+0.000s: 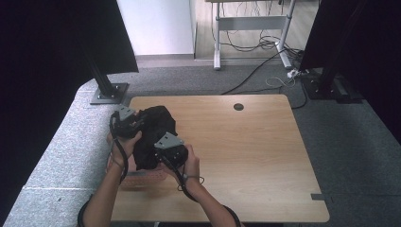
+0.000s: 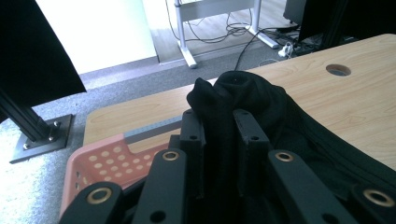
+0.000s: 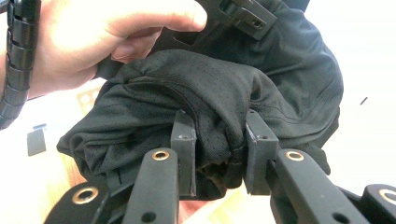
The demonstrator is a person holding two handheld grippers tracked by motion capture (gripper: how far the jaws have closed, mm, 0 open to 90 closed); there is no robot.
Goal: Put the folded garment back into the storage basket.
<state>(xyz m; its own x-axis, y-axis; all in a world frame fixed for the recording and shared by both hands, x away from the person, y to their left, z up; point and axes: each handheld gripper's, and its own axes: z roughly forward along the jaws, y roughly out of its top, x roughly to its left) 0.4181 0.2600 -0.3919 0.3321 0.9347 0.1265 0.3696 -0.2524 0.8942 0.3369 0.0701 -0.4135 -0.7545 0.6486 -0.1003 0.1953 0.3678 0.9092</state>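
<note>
A pink perforated basket [image 2: 100, 161] sits at the near left edge of the wooden table [image 1: 255, 156], partly hidden under the black garment [image 1: 153, 132], with a round cable hole [image 1: 238, 107] farther back. The garment hangs bunched above that basket between both tools. The left gripper [image 2: 219, 128] pinches a fold of it, and the right gripper [image 3: 219, 140] clamps another bunch.
</note>
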